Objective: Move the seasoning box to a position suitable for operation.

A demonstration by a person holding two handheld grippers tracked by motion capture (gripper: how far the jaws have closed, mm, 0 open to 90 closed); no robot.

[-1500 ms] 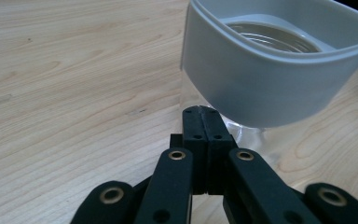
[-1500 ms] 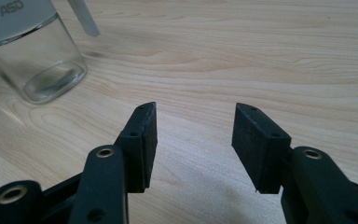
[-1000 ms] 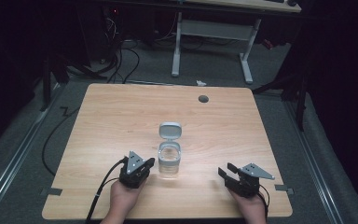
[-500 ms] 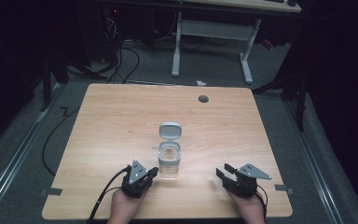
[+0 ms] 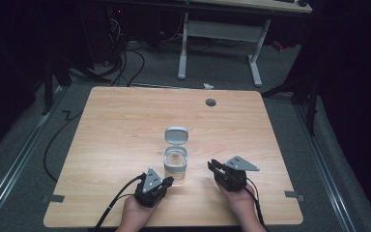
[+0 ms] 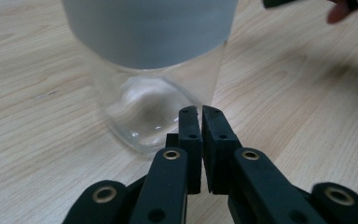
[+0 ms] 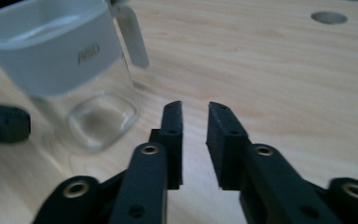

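Observation:
A clear square jar point(image 5: 176, 164) with a grey rim stands near the table's front, its grey hinged lid point(image 5: 176, 136) flipped open behind it. My left gripper point(image 5: 167, 181) is just in front and to the left of the jar, its jaws shut with nothing between them; in the left gripper view its tips point(image 6: 200, 112) nearly touch the jar's glass base point(image 6: 149, 112). To the jar's right, my right gripper point(image 5: 213, 166) stands apart from it. In the right gripper view its jaws point(image 7: 195, 109) are a little apart and empty, with the jar point(image 7: 60, 60) to the left.
The wooden table point(image 5: 125, 121) has a round grey cable hole point(image 5: 210, 102) at the back right. Tape marks point(image 5: 53, 198) sit at the front corners. Cables trail off the table's front left. A desk frame point(image 5: 217, 34) stands on the floor beyond.
The left gripper has drawn back toward the front edge and shifted right, close to the jar's base. The right gripper has moved left toward the jar.

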